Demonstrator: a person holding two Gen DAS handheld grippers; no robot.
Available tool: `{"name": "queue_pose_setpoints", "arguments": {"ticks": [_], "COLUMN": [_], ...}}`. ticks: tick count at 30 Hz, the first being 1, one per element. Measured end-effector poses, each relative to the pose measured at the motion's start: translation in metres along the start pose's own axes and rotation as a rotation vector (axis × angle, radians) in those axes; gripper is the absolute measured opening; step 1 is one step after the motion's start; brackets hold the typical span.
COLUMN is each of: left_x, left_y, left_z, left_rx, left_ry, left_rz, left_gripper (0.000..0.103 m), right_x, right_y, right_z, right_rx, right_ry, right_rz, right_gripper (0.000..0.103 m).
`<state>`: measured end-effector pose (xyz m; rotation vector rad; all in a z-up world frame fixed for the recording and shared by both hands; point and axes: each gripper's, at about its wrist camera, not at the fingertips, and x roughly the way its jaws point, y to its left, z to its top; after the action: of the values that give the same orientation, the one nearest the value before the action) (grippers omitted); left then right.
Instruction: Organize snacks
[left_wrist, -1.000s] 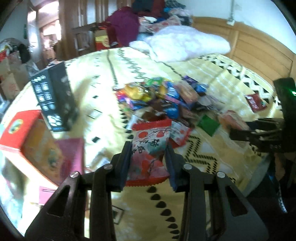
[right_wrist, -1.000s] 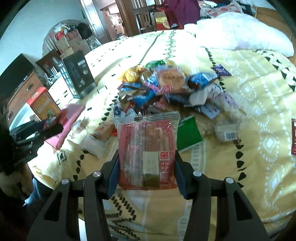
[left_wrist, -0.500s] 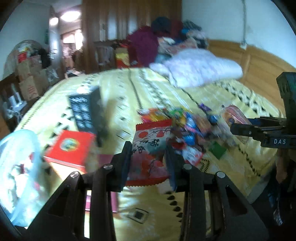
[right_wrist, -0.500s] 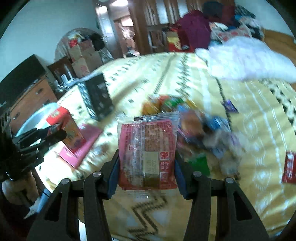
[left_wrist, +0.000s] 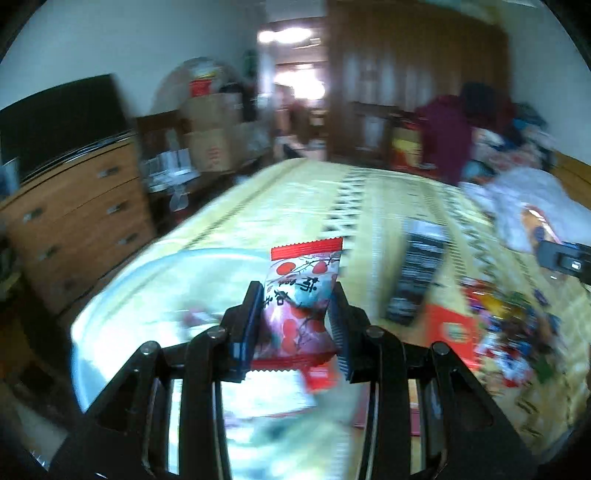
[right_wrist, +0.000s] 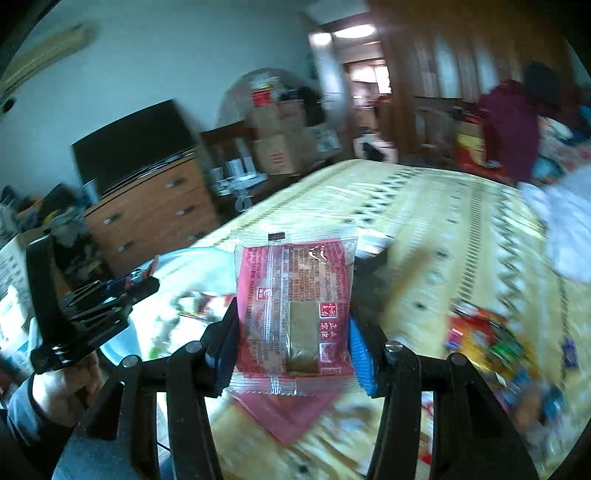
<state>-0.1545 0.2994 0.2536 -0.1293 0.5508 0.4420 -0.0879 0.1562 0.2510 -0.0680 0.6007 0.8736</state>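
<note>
- Both hands had swung away from the snack pile (left_wrist: 517, 332) toward the near-left edge of the bed (left_wrist: 369, 206), each carrying its own packet
- The left gripper (left_wrist: 295, 317) was clenched on a white-and-red plum candy packet (left_wrist: 301, 295), held upright between the pads, its serrated red top standing above the fingers
- The right gripper (right_wrist: 291, 332) was clamped on a pink clear-edged pastry packet (right_wrist: 295, 295), also upright, printed back toward the camera
- A second earlier the pile filled the middle of both views; now it sat at the far right edge, smeared by motion blur
- A large clear plastic bag (left_wrist: 155, 295) that was absent from the oldest views lay just behind and beneath the left gripper's packet, with blurred snacks seemingly inside
- The dresser (left_wrist: 74, 221) and dark screen (left_wrist: 59, 122) had come into view at left, confirming the turn
- The black box (left_wrist: 417, 280) and red box (left_wrist: 448, 332) had slid from left of the packet to its right
- Neither grip had changed: both packets sat between the pads exactly as before
- My reading: the picking step was done and transport to the bag was under way, with release over its mouth to follow
- In the right wrist view the left gripper (right_wrist: 122, 288) showed ahead at left, so it would likely reach the bag first
</note>
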Motion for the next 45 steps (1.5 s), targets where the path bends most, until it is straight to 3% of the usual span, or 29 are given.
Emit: {"name": "queue_pose_setpoints", "arguments": {"ticks": [4, 8, 16, 25, 45], "left_x": [0.013, 0.028, 0.043, 0.050, 0.057], "left_y": [0.043, 0.067, 0.091, 0.105, 0.113], "left_z": [-0.004, -0.007, -0.008, -0.010, -0.012], "left_rx": [-0.066, -0.111, -0.161, -0.161, -0.174], "left_ry": [0.036, 0.073, 0.100, 0.127, 0.144], "left_rz": [0.095, 0.142, 0.170, 0.171, 0.168], "left_gripper": [0.036, 0.036, 0.036, 0.036, 0.036], "right_x": [0.051, 0.098, 0.162, 0.192, 0.211], "right_y": [0.050, 0.087, 0.121, 0.140, 0.138], "right_z": [0.020, 0.031, 0.044, 0.040, 0.037], "right_rx": [-0.057, -0.083, -0.078, -0.125, -0.119], "right_ry": [0.048, 0.099, 0.150, 0.170, 0.204], "right_rz": [0.088, 0.147, 0.135, 0.061, 0.065], "right_gripper": [0.055, 0.055, 0.055, 0.055, 0.055]}}
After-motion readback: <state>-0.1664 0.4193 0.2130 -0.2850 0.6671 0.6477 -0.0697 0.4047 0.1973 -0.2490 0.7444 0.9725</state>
